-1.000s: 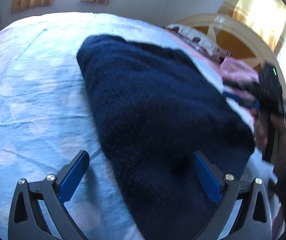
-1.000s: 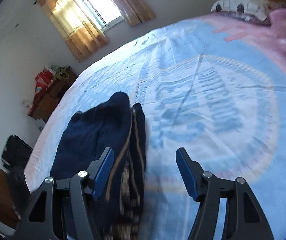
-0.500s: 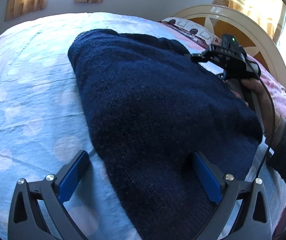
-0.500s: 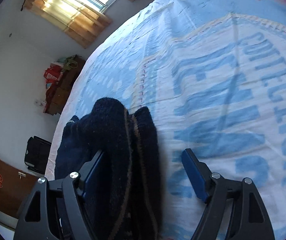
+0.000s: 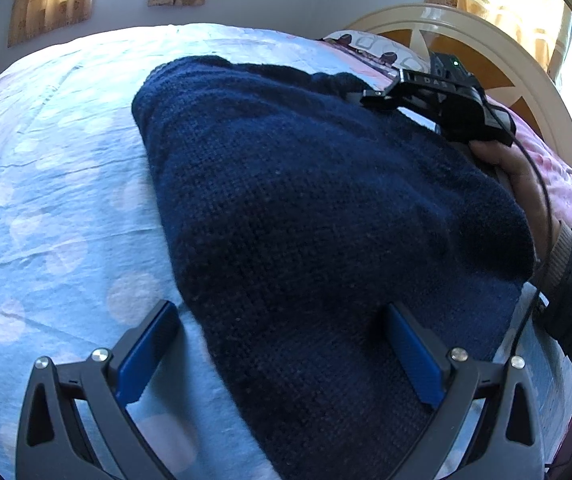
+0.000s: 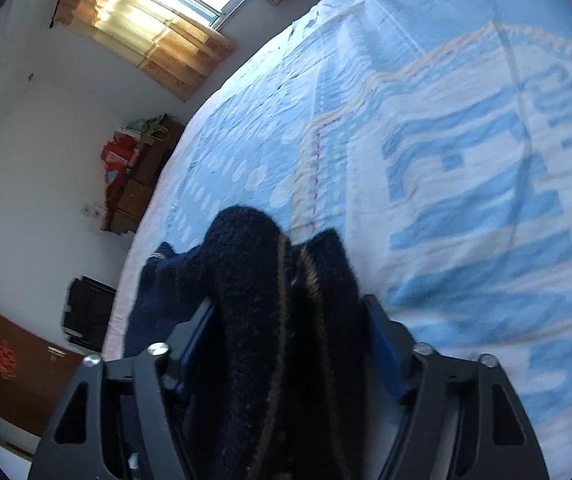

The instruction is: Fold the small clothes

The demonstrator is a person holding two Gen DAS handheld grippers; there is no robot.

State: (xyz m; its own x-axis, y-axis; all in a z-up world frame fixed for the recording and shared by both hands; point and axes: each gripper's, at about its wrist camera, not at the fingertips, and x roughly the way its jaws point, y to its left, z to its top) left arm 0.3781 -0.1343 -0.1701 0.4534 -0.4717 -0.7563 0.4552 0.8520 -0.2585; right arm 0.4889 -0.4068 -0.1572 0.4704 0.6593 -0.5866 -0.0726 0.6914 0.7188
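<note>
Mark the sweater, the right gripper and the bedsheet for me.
sweater (image 5: 306,220): left wrist view, middle of the knit.
right gripper (image 6: 286,320): right wrist view, between its fingertips, shut on sweater.
bedsheet (image 5: 57,208): left wrist view, bare dotted part.

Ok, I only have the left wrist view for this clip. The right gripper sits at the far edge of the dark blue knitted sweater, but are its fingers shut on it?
Observer: Yes. In the right wrist view, the right gripper has both fingers pressed against a bunched fold of the dark blue knitted sweater.
Operator: Is there anything on that fold that I can't see?
Observer: Thin brown stripes run along its edges.
Operator: What lies ahead of the fingers?
Observer: A light blue bedsheet printed with large blue letters.
</note>
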